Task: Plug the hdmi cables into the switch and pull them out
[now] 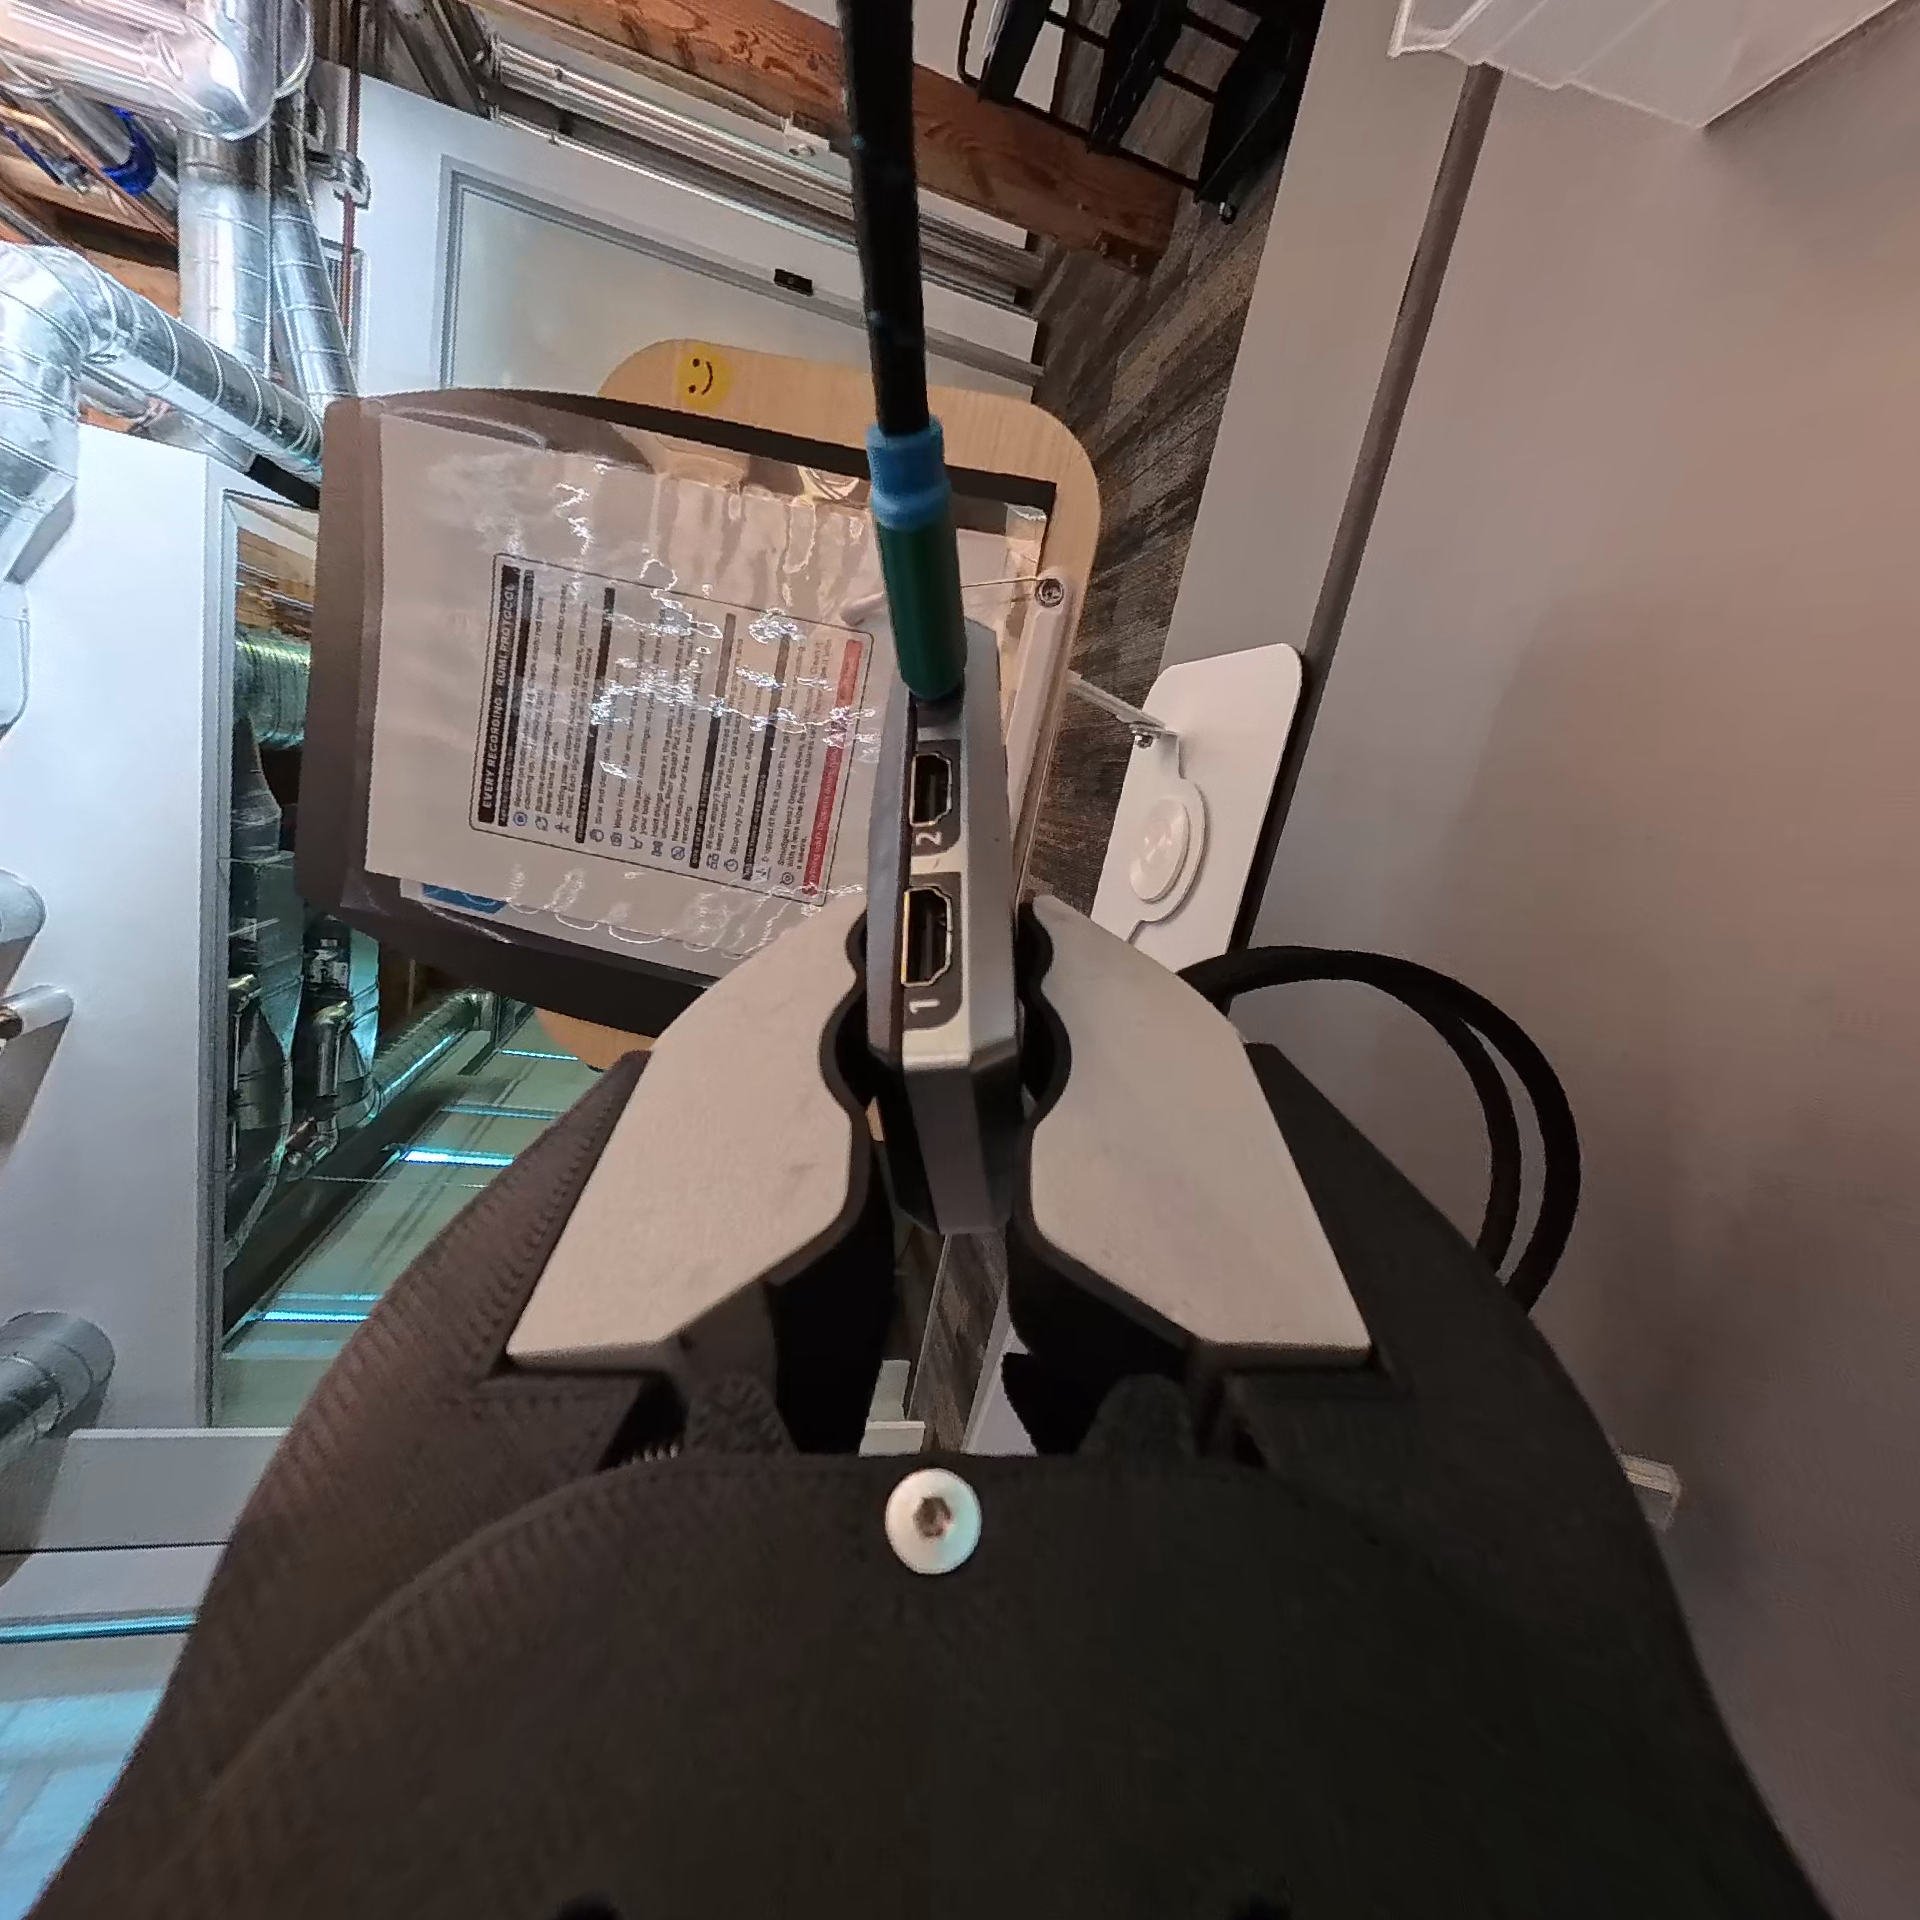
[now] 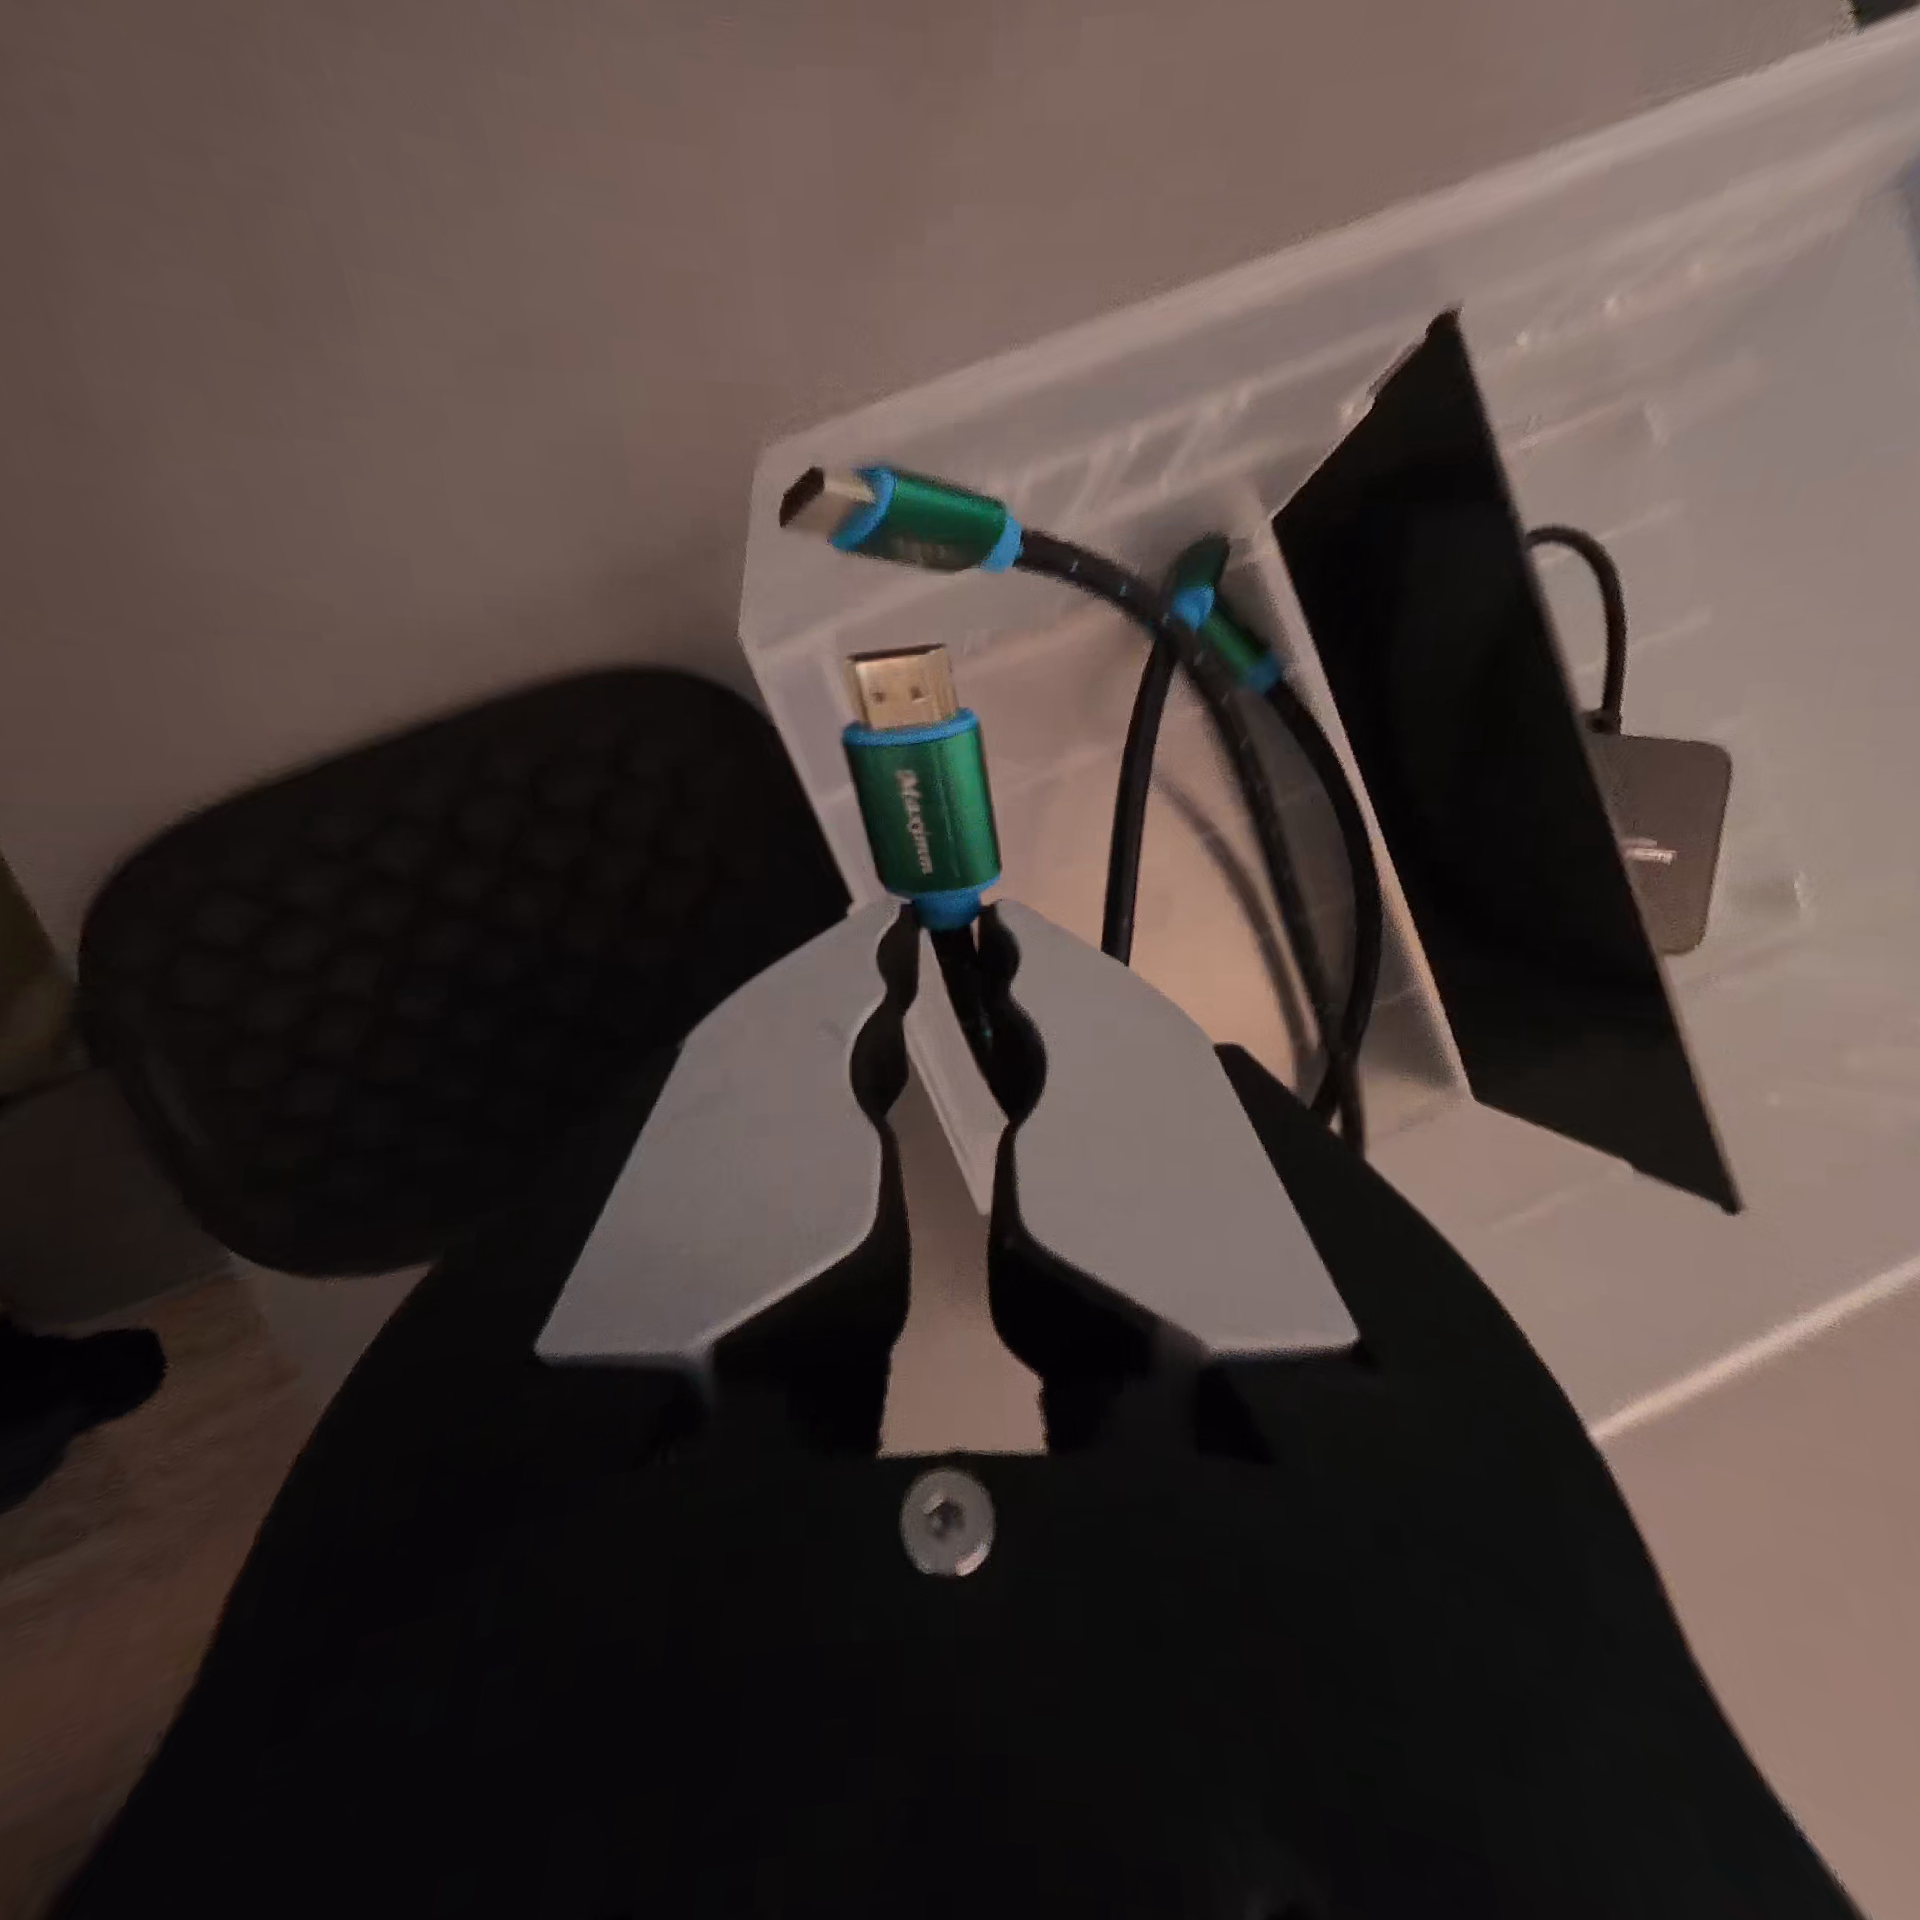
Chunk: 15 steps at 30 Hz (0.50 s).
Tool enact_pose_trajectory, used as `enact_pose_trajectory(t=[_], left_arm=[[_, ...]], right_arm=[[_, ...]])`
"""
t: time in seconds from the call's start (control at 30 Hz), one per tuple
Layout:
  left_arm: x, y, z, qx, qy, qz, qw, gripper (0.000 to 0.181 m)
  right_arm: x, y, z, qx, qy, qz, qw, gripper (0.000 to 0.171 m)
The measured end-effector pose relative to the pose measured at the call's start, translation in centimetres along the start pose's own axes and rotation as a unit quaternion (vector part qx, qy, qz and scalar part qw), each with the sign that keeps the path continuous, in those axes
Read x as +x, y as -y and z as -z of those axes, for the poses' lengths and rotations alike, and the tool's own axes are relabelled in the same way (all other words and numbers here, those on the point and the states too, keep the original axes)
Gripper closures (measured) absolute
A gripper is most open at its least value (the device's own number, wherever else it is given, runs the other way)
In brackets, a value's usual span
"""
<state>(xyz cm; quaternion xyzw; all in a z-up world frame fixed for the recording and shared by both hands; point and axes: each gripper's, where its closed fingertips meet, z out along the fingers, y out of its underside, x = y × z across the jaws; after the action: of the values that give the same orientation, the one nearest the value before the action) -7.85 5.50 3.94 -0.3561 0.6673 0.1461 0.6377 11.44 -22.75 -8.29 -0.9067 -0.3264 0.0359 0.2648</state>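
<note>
Left wrist view: left hand-held gripper (image 1: pixel 945 951) is clamped on the grey switch (image 1: pixel 951 997), held edge-on between its fingertips. Two ports face the camera, both empty. One green plug (image 1: pixel 914 613) is seated in the switch's far end at 12 o'clock, its black cable (image 1: pixel 883 208) running upward.

Right wrist view: right hand-held gripper (image 2: pixel 940 930) pinches a black cable just behind a green HDMI plug (image 2: pixel 920 810), gold tip pointing to 12 o'clock. A second loose plug (image 2: pixel 914 520) lies at 12 o'clock against a clear plastic bin (image 2: pixel 1143 416).
</note>
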Motion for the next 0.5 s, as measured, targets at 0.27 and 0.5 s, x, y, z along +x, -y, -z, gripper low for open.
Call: enact_pose_trajectory(t=[0.27, 0.5], left_arm=[[0.1, 0.2, 0.1, 0.002, -0.002, 0.000, 1.000, 0.158], [0.1, 0.3, 0.2, 0.007, -0.004, 0.003, 1.000, 0.158]], right_arm=[[0.8, -0.5, -4.7, -0.145, 0.070, -0.106, 0.981, 0.159], [0.3, -0.6, -6.3, -0.171, 0.093, -0.098, 0.976, 0.154]])
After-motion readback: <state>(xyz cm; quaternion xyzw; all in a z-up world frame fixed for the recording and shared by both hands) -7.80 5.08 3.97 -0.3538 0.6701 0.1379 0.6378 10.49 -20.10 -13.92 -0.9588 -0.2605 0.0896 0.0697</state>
